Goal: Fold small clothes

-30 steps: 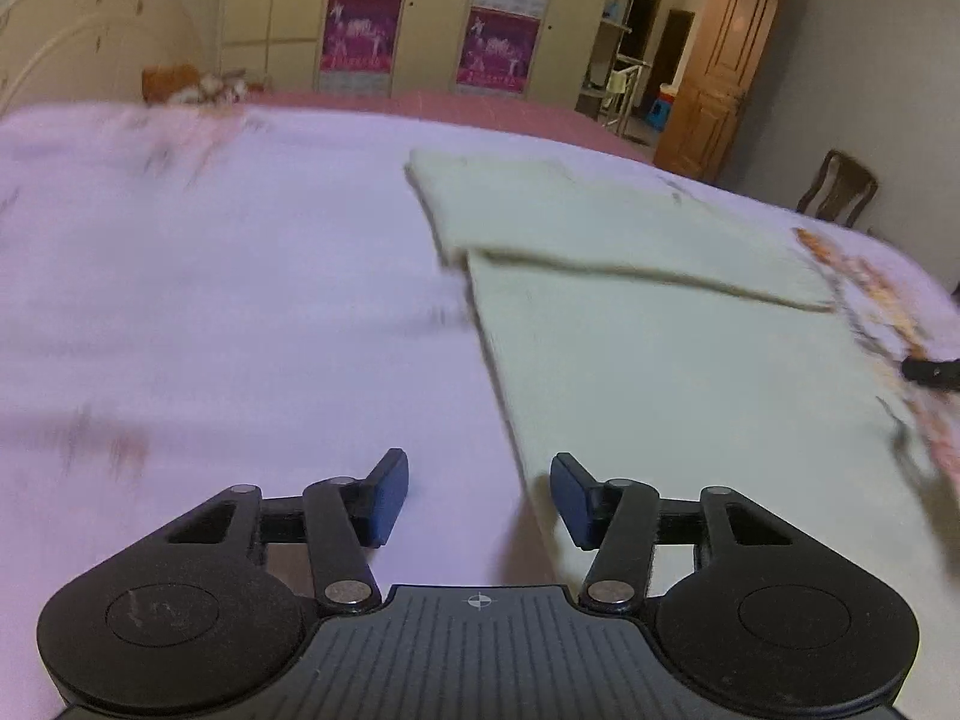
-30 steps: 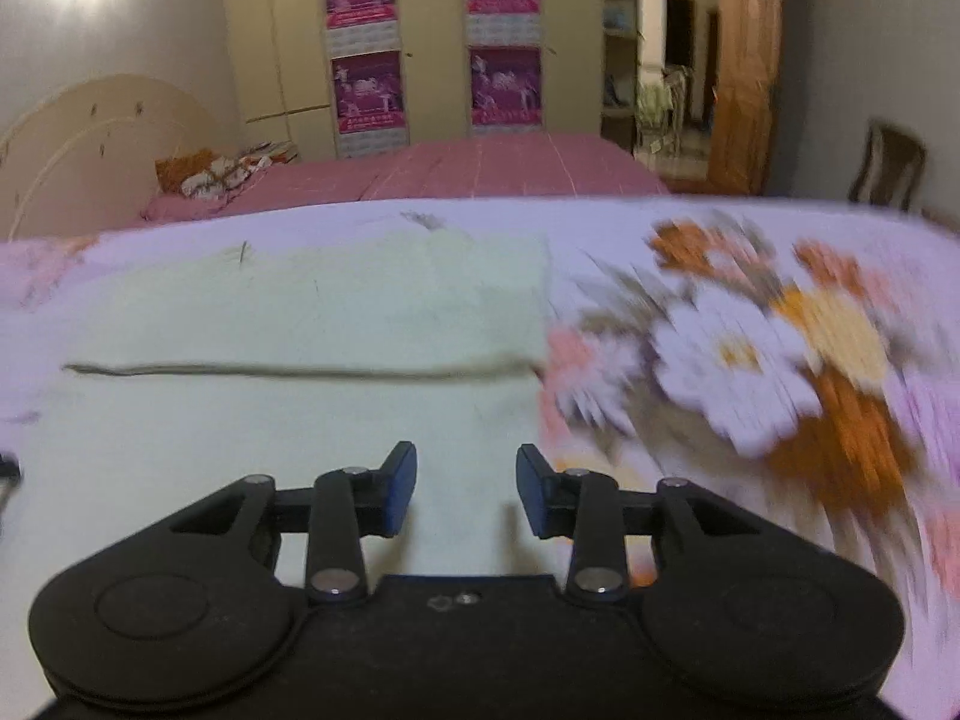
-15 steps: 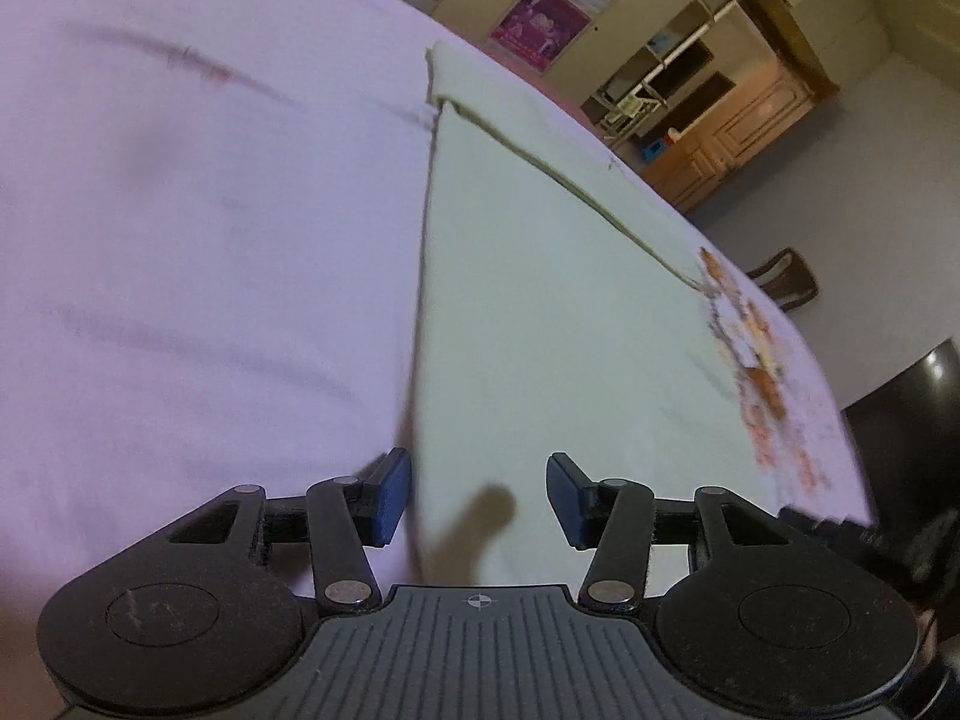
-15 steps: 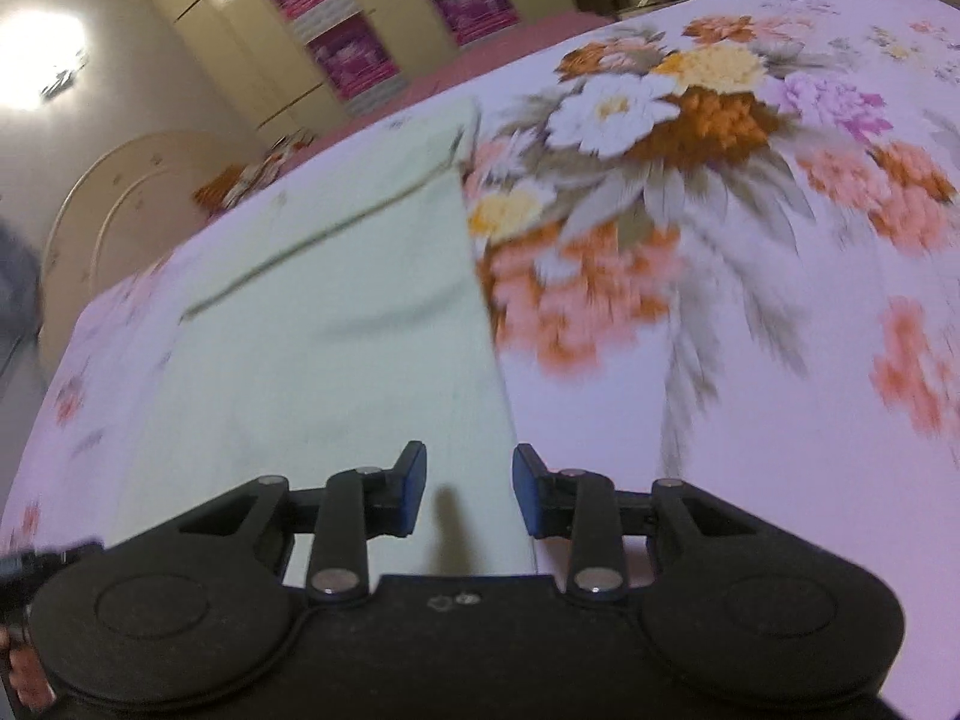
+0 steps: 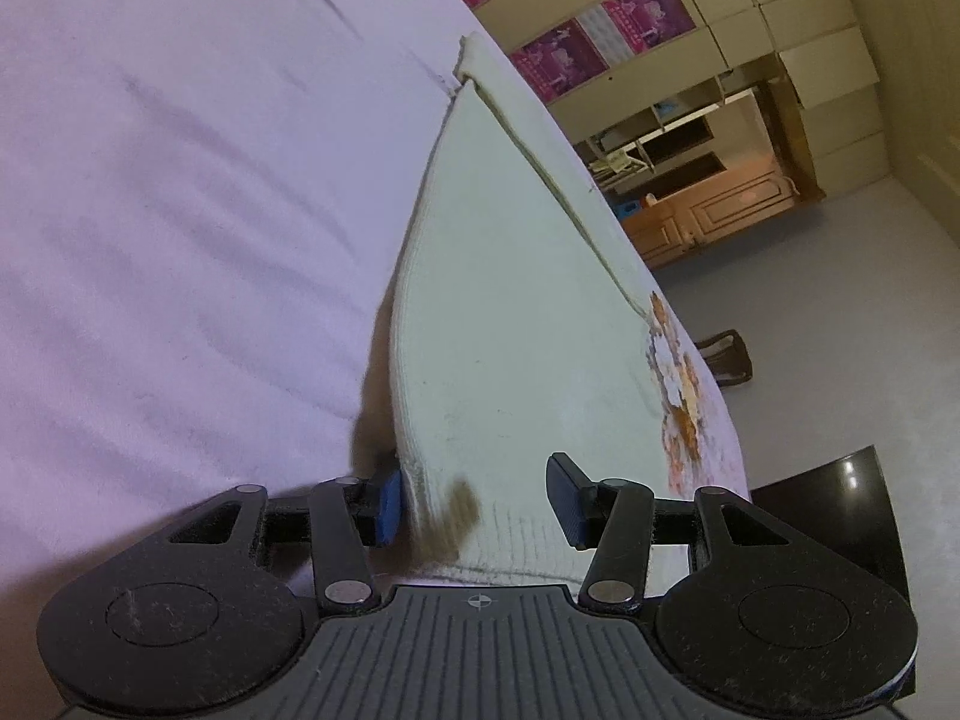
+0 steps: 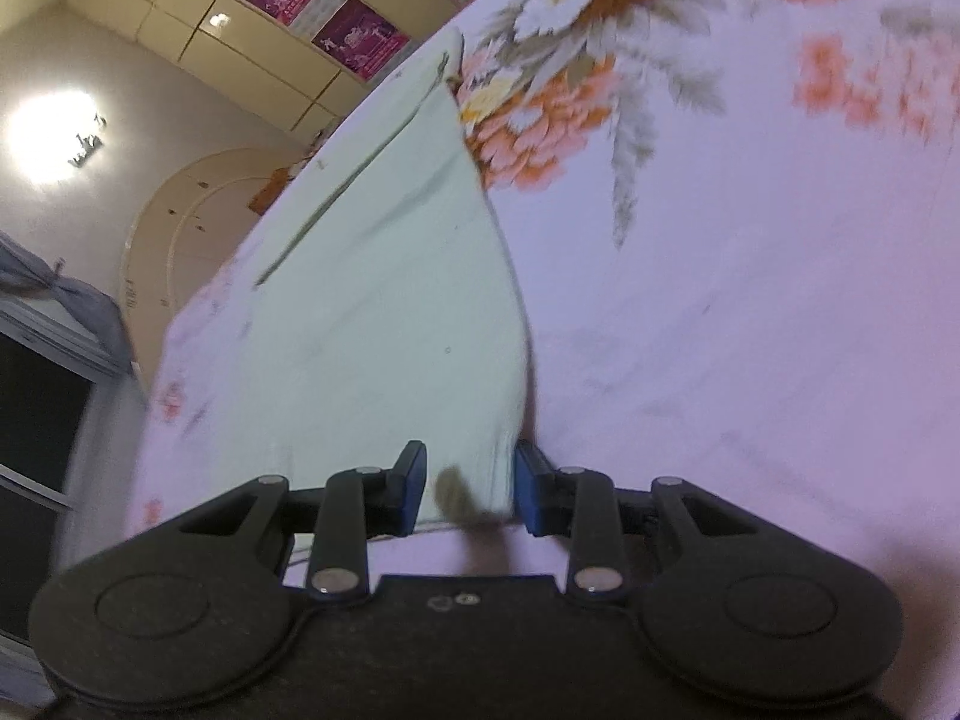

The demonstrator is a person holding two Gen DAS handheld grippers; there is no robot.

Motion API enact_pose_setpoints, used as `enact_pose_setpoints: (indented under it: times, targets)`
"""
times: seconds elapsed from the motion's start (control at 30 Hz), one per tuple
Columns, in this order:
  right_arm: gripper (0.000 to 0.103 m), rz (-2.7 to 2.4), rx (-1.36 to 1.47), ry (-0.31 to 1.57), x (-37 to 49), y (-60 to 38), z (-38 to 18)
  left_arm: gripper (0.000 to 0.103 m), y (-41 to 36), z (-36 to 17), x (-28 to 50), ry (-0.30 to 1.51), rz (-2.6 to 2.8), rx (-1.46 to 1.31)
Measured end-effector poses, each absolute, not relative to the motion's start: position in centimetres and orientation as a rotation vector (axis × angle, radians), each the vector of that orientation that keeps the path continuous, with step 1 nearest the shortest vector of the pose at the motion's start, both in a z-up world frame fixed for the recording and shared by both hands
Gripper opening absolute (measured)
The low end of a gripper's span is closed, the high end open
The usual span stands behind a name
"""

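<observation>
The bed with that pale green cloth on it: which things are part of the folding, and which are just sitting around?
Part of the job:
- pale green cloth, far end already folded over
- left tool at its near left corner
- right tool at its near right corner

Just around:
- flowered bedsheet
- wardrobe posters
- headboard
- wooden cabinet
</observation>
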State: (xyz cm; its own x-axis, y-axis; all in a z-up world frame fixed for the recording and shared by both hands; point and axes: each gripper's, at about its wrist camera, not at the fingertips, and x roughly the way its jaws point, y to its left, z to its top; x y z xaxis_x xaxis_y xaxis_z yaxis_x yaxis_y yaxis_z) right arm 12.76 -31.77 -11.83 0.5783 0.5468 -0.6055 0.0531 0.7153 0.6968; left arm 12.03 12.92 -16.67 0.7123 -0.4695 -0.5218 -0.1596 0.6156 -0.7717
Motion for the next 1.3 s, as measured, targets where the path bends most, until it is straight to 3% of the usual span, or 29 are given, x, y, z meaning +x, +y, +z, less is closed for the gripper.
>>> enact_pose_setpoints:
  times: [0.1,0.17,0.27,0.4,0.57,0.77,1.07,1.3]
  targets:
    - [0.031,0.315,0.777,0.914,12.8,-31.9,-12.1,0.035,12.3,-16.7,12.3,0.793,-0.183,-0.883]
    - [0.021,0.323,0.779,0.921,12.9,-32.0,-12.3,0.031,12.4,-16.6,12.2,0.791,-0.171,-0.861]
    - [0.007,0.33,0.729,0.926,12.9,-31.6,-12.2,0.004,12.5,-16.0,11.5,0.779,-0.137,-0.845]
    - [0.006,0.364,0.698,0.85,12.0,-31.4,-10.0,0.004,12.6,-14.5,10.1,0.661,-0.167,-0.883]
    - [0.006,0.362,0.674,0.859,12.4,-31.7,-10.0,0.004,12.1,-16.9,11.8,0.76,-0.137,-0.831]
    - [0.006,0.362,0.657,0.871,11.8,-31.3,-10.4,0.004,11.7,-15.7,12.1,0.704,-0.137,-0.843]
    - [0.006,0.395,0.564,0.719,13.6,-29.7,-3.9,0.003,12.7,-8.5,14.5,0.551,-0.181,-0.863]
    - [0.006,0.412,0.476,0.576,19.6,-28.5,3.6,0.004,14.4,-1.7,21.7,0.483,-0.198,-0.831]
